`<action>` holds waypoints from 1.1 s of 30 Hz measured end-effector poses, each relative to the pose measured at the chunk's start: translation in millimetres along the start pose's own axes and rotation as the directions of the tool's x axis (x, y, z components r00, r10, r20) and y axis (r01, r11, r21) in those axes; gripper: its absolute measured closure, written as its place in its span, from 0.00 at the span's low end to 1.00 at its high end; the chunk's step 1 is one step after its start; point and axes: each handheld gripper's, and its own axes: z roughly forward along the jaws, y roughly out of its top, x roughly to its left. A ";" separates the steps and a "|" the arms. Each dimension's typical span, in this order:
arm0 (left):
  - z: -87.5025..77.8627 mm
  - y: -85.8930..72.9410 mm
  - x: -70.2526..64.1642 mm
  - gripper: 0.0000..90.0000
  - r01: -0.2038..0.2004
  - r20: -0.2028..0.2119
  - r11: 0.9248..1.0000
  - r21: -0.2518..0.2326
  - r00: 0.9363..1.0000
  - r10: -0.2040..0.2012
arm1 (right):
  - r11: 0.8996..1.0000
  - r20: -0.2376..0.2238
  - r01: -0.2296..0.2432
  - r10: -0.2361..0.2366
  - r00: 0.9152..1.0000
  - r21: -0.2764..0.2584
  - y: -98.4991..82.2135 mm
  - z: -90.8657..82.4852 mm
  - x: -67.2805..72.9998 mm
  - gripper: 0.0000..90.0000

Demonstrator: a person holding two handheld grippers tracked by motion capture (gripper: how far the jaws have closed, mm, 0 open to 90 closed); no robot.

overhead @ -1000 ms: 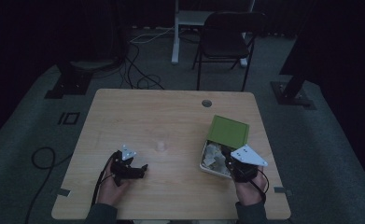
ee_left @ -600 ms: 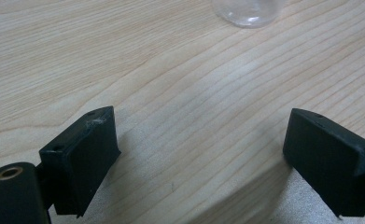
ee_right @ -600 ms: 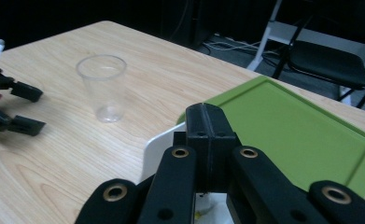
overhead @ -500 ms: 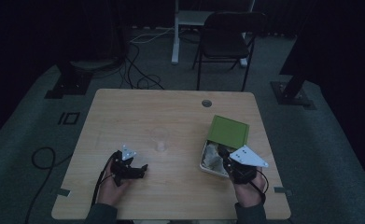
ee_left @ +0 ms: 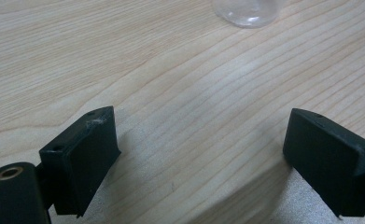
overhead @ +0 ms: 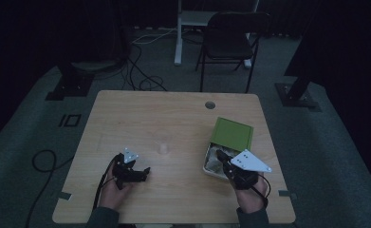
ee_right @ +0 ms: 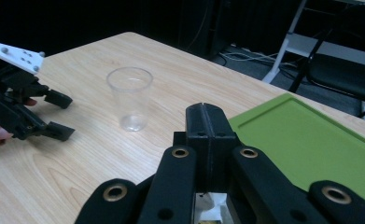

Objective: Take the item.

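High view: we log the clear cup [overhead: 163,148] upright mid-table, just ahead-right of our spread-jawed left gripper [overhead: 144,172], while our clenched right gripper [overhead: 223,158] hangs over the green-lidded box [overhead: 210,165].

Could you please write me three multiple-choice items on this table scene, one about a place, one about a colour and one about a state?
1. Where does the clear plastic cup stand?
A. on the bare table between the two grippers
B. inside the box
C. on the chair

2. What colour is the box lid?
A. red
B. green
C. blue

3. How do the jaws of the left gripper stand?
A. pressed together
B. shut on the cup
C. wide apart over bare wood

Answers: 1 A, the cup stands upright on the wood, apart from both grippers. 2 B, the lid beside the right gripper is green. 3 C, the left gripper view shows a broad gap with nothing in it.
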 end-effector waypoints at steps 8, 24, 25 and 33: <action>0.0 0.0 0.0 0.12 0.000 0.000 1.000 0.000 1.000 0.000 | 1.000 -0.029 0.014 -0.014 0.999 -0.016 4.9 -0.5 7.8 1.00; 0.0 0.0 0.0 0.12 0.000 0.000 1.000 0.000 1.000 0.000 | 0.999 -0.083 0.032 -0.034 0.996 -0.028 10.1 17.3 21.1 1.00; 0.0 0.0 0.0 0.12 0.000 0.000 1.000 0.000 1.000 0.000 | 0.999 -0.089 0.037 -0.039 0.995 -0.028 10.5 20.4 22.7 1.00; 0.0 0.0 0.0 0.12 0.000 0.000 1.000 0.000 1.000 0.000 | 0.999 -0.106 0.017 -0.021 0.994 -0.038 11.5 33.6 24.4 1.00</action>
